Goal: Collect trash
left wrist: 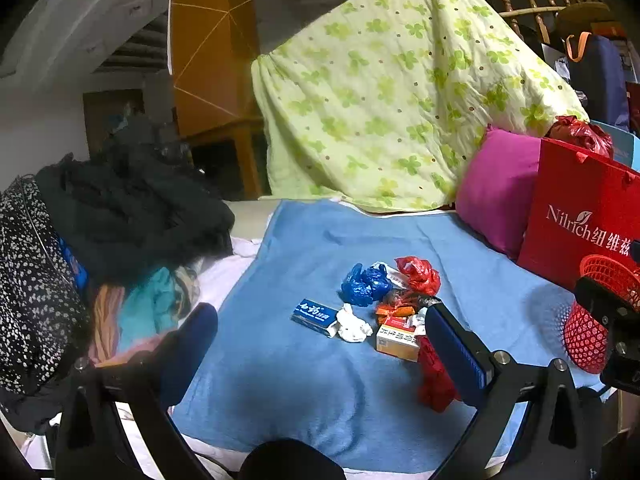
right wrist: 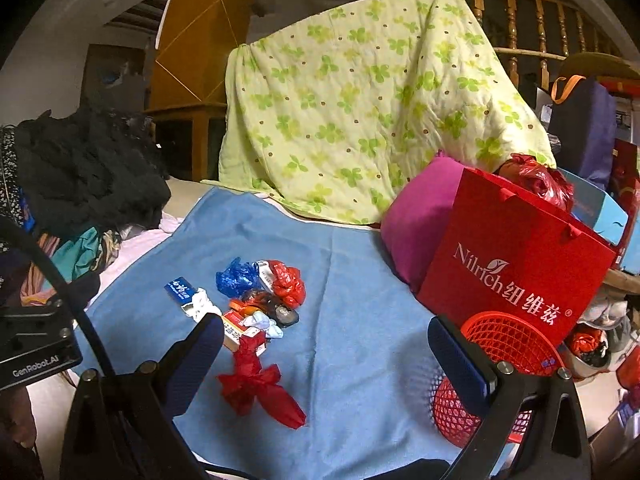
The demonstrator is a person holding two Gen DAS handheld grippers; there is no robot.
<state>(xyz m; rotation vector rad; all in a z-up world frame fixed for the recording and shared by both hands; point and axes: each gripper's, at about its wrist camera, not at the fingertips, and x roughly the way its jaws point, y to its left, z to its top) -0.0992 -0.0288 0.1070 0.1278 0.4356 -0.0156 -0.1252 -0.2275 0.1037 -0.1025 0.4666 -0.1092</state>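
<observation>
Your left gripper [left wrist: 320, 344] and right gripper [right wrist: 326, 354]: jaws apart, empty. Trash pile [right wrist: 256, 300] on blue towel [right wrist: 360, 280]: crumpled bags, cartons, tissue, all uncollected. Red mesh basket [right wrist: 504, 344] beside the pile: looks empty; you've everything left.

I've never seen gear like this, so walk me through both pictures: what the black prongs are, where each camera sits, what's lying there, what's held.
No robot here: a person holds a two-finger tool in each hand, each carrying a camera looking along its fingers. One picture comes from the left tool, the other from the right tool. Both are open and hold nothing. On the blue towel lies a trash pile: a blue bag, a red bag, small boxes, tissue. A red mesh basket stands to the right.
</observation>
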